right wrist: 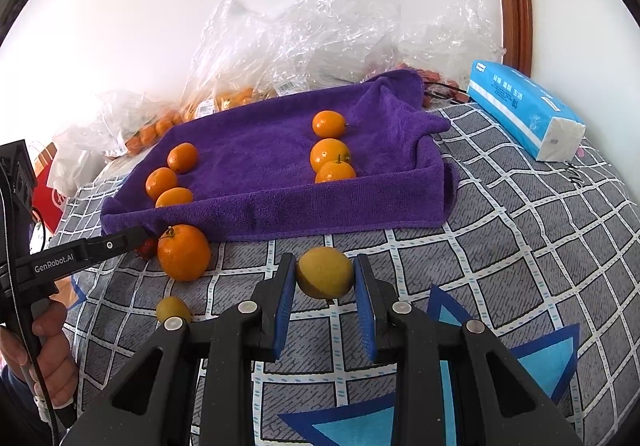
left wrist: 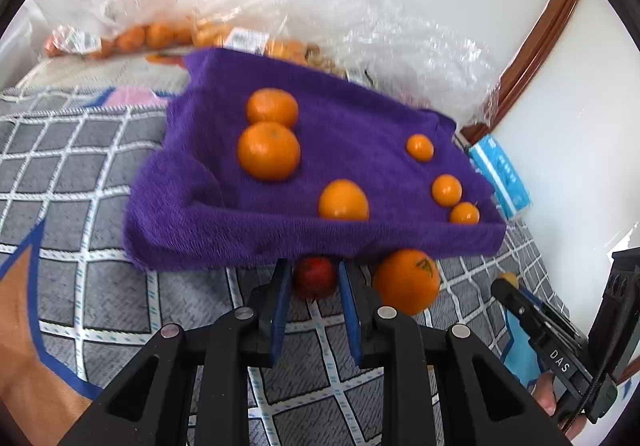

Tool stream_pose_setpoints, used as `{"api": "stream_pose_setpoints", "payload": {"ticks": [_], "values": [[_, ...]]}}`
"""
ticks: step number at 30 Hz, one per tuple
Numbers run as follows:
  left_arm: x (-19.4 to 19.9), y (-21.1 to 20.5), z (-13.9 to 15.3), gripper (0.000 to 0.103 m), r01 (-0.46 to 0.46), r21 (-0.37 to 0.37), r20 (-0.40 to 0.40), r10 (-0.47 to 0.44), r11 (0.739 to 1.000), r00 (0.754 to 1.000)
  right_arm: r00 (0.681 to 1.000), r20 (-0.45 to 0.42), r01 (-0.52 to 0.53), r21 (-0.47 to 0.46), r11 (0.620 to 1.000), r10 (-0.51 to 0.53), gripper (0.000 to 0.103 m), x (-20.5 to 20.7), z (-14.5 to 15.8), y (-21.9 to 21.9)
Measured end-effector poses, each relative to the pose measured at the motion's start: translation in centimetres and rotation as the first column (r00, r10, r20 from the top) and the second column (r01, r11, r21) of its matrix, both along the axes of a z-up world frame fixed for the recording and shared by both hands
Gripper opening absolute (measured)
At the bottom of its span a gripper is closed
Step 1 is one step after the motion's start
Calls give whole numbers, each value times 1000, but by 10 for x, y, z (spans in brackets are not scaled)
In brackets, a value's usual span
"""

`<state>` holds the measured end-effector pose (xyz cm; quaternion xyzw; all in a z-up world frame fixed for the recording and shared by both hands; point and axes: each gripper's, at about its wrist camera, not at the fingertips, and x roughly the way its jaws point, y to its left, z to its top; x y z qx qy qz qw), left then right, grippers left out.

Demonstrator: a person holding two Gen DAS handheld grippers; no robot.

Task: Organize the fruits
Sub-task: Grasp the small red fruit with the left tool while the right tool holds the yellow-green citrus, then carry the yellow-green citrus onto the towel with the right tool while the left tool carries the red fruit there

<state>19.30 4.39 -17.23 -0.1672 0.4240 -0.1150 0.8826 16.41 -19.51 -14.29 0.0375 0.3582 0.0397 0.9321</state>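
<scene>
right tongs (right wrist: 325, 286) sit pinched across the yellow fruit (right wrist: 325, 273) (firm and round, so grip its widest middle). left tongs (left wrist: 311, 278) stand open around the small red fruit (left wrist: 315, 277), which looks light and likely to roll.

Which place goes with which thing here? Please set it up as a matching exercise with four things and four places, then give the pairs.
Things:
1. yellow fruit
2. red fruit
3. big orange
4. tissue pack

Places:
A. on the quilt, touching the purple towel's front edge
B. between the right gripper's fingers
C. right of the towel, near the wall
D. between the left gripper's fingertips

Pairs: 1-B, 2-D, 3-A, 4-C
</scene>
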Motion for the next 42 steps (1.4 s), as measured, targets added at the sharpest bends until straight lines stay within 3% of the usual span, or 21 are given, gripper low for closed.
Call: {"api": "stream_pose_setpoints", "payload": {"ticks": [3, 8, 21, 28, 42], "values": [[3, -3, -3, 24, 10, 5, -17, -10, 1000, 1000, 1000, 0, 0, -1, 1000, 0, 29, 0, 0, 0], [-2, -16, 0, 24, 25, 102, 17, -27, 994, 999, 1000, 0, 0, 1, 1000, 0, 29, 0, 0, 0], [-12, 3, 20, 24, -3, -6, 102, 4, 1000, 995, 1000, 15, 6, 10, 1000, -6, 29, -3, 2, -4], [-20, 12, 38, 24, -26, -24, 120, 29, 999, 992, 1000, 13, 6, -59, 998, -5, 29, -8, 8, 4], [-26, 33, 94, 24, -65, -3, 200, 64, 998, 978, 995, 95, -1, -55, 998, 6, 29, -2, 72, 19]]}}
